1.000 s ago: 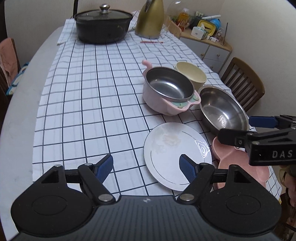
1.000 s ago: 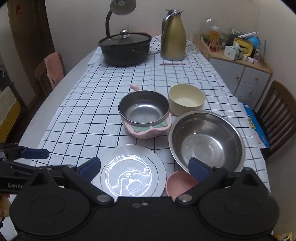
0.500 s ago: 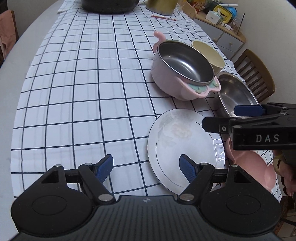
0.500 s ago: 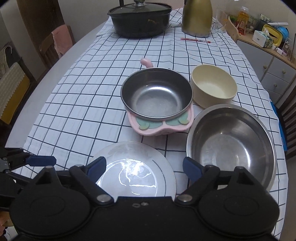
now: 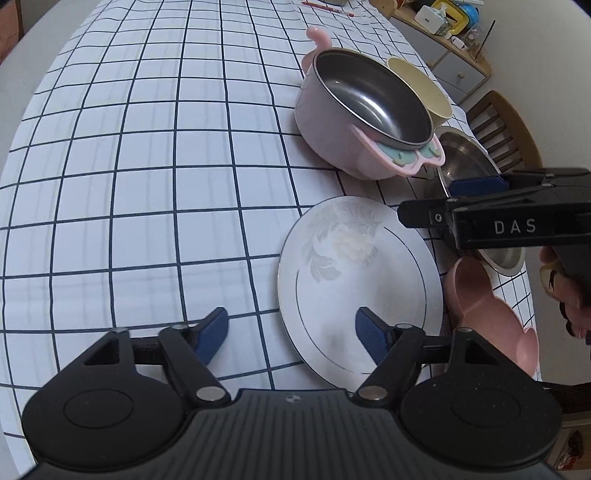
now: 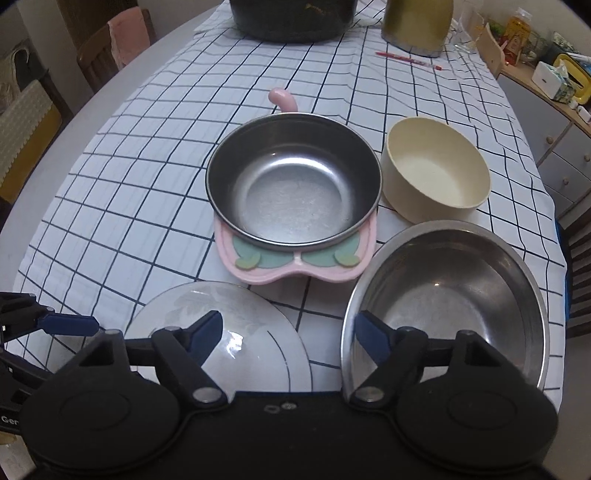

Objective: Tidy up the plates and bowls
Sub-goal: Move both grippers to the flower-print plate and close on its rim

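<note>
A white plate [image 5: 360,284] with a faint flower print lies near the table's front edge; it also shows in the right wrist view [image 6: 221,317]. My left gripper [image 5: 291,334] is open, its right finger over the plate's left part. My right gripper [image 6: 288,332] is open between the plate and the large steel bowl [image 6: 450,295]. A pink steel-lined bowl [image 6: 293,195] and a cream bowl [image 6: 436,173] stand behind. A pink dish [image 5: 487,314] lies right of the plate.
A checked cloth [image 5: 147,147] covers the table. A black pot [image 6: 291,18], a gold kettle [image 6: 417,22] and a red pen [image 6: 408,60] are at the far end. Wooden chairs [image 5: 498,125] and a sideboard [image 6: 550,122] stand to the right.
Both grippers have moved forward and lower toward the dishes, which now look larger. The right gripper has shifted from over the pink dish to over the gap between plate and steel bowl.
</note>
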